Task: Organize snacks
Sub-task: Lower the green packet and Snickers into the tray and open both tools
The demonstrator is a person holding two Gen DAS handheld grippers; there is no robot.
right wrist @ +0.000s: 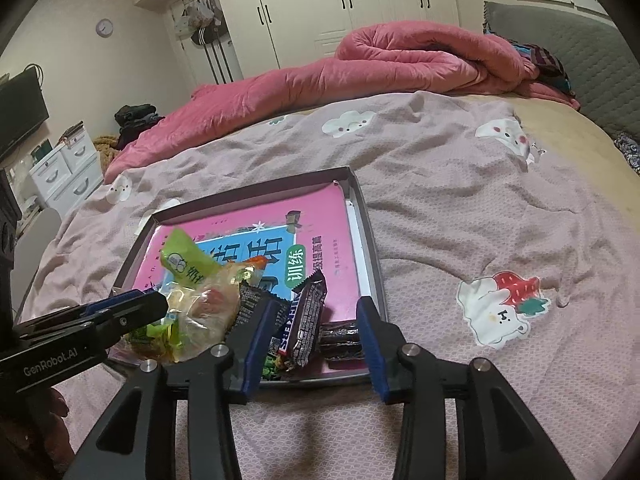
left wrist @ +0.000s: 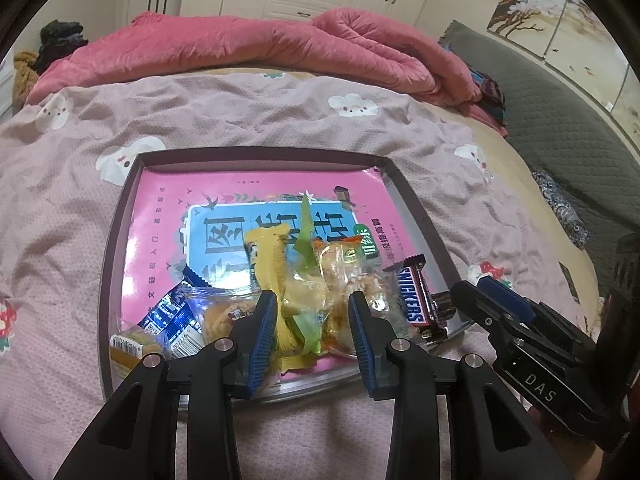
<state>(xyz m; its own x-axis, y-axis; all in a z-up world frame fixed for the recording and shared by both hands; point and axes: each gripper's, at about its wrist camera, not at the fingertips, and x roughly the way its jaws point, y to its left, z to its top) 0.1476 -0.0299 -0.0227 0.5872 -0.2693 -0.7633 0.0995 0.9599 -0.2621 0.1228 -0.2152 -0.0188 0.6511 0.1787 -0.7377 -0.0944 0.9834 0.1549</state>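
Observation:
A shallow dark tray (left wrist: 120, 216) (right wrist: 370, 236) lies on the bed with a pink book (left wrist: 160, 208) (right wrist: 320, 216) in it. A heap of snacks sits at its near end: a yellow packet (left wrist: 268, 256), green wrappers (left wrist: 306, 228) (right wrist: 182, 256), clear pastry packs (left wrist: 344, 272) (right wrist: 208, 304), blue packets (left wrist: 172, 316) and a Snickers bar (left wrist: 414, 296) (right wrist: 306, 320). My left gripper (left wrist: 313, 312) is open, its fingers around the yellow and clear packs. My right gripper (right wrist: 318, 320) is open around the Snickers bar and a dark candy (right wrist: 340, 340).
The bed has a pale pink sheet (right wrist: 460, 208) with cloud prints. A rolled pink quilt (left wrist: 260, 48) (right wrist: 400, 56) lies at the far side. A grey headboard (left wrist: 560, 112) is on the right. White wardrobes (right wrist: 340, 4) and white drawers (right wrist: 64, 176) stand beyond.

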